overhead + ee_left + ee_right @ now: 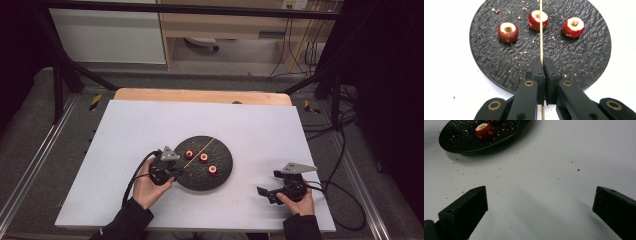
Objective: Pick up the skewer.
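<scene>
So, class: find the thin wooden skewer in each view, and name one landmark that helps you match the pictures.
High view: the skewer lies slantwise across the black plate, its near end at the left tool.
Left gripper view: skewer runs straight up from the shut jaws.
Right gripper view: none to be seen.
Shared landmark: the black plate.

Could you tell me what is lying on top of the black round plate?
On the black plate lie three cored red fruits and scattered crumbs. A thin wooden skewer, clamped in the left gripper, crosses above the middle fruit. The jaws cover the plate's near edge.
</scene>
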A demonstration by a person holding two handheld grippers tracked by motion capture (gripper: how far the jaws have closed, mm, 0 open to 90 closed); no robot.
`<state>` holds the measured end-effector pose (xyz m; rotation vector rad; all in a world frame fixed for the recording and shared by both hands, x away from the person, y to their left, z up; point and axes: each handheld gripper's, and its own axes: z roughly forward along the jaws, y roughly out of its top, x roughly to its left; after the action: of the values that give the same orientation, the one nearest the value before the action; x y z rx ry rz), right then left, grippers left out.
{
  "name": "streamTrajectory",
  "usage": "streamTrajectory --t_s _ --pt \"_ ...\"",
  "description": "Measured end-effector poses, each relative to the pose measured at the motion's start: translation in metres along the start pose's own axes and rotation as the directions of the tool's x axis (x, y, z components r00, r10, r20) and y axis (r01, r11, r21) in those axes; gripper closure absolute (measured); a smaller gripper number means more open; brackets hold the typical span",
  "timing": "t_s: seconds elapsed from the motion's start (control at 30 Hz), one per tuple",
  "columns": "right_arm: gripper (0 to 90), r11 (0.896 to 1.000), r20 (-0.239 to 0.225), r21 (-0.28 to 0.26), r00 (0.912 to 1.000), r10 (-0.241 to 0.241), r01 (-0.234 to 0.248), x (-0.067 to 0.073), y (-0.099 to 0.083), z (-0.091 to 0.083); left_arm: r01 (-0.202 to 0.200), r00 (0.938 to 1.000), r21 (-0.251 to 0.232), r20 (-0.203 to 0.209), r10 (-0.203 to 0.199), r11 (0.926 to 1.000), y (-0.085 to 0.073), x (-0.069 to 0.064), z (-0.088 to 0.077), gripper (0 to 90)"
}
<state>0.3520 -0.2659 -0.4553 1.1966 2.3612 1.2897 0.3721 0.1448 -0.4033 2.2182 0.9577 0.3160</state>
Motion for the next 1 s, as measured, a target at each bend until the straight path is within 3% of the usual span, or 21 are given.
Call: streamTrajectory --t_s 0.37,1.0 --pt "0.5 1.0 0.004 0.012 0.9999 0.01 -0.01 0.002 0.001 0.002 0.022 0.9997 -0.113 0.013 -0.02 0.9934 -0.029 0.013 -0.027 88.3" --pt "0.5 0.999 0.032 0.032 0.9992 -0.025 0.024 0.019 0.023 0.015 0.044 0.999 -0.205 0.009 -0.043 0.9778 -0.071 0.029 -0.045 88.3"
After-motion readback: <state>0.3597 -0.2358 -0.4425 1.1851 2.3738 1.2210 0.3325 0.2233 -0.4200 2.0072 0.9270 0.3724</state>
